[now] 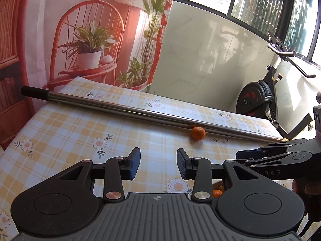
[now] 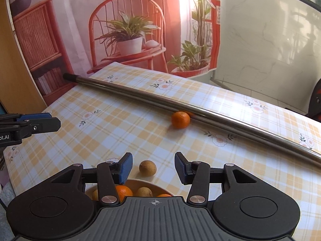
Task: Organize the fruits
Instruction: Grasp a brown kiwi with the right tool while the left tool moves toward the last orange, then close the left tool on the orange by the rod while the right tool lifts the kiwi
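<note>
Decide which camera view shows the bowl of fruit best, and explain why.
The right wrist view: the bowl shows its rim and fruit between the open fingers. The left wrist view shows only an orange sliver behind the gripper.

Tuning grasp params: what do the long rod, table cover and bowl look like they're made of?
Long rod: likely polished metal; mirror-like sheen, reflects the mandarin; black matte end, maybe rubber.
Table cover: probably vinyl or oilcloth; printed plaid, faint gloss.
Bowl: only a smooth cream rim shows; ceramic or plastic, unclear.

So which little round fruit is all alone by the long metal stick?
The orange one, touching the metal pole far across the table. The brown one sits near the bowl, between the right tongs.
</note>
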The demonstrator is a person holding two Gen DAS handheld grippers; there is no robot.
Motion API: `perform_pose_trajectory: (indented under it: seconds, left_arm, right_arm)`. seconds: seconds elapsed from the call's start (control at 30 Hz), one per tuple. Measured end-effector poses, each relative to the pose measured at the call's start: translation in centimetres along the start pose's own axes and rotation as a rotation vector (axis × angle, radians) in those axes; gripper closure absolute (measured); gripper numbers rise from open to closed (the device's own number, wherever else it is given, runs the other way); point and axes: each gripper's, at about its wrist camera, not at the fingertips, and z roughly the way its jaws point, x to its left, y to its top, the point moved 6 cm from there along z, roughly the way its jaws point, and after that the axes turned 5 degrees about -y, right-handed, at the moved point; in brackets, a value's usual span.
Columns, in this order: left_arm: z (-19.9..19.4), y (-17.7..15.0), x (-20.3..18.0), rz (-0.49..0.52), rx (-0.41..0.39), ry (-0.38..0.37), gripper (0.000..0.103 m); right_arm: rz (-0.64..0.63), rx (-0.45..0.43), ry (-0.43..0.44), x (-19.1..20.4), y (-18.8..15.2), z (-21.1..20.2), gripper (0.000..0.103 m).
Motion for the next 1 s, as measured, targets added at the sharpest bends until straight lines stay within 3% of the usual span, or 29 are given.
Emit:
perform_pose_trajectory:
  seconds: [0.27,0.47,0.7,0.8,1.0]
  left_arm:
    - [1.1,-0.2,1.3,-0.026,0.019,0.007,0.061]
    - [2.0,-0.5,1.6,-0.034,0.039,0.011,0.061]
    - [3.0,-0.3,1.4,-0.034,0.061,0.011,0.061]
    - [3.4,-0.2,1.1,-0.029,0.066,0.007,0.061]
    - [4.2,0.1,-0.1,-0.001,0.084,-0.007,0.061]
  right_arm:
    - [-0.116,0.069,-0.019,2.0,0.1,3.7,0.064]
    - [-0.139,0.115,-0.008,2.8,-0.4,5.7,0.071]
    - [-0.124,0.153,0.001,2.4,-1.2,7.2,0.072]
    - [-0.120,0.154,-0.003,2.1,-1.4,7.4,0.078]
    - [-0.085,0.111,-0.007,1.3,-1.4,6.4,0.078]
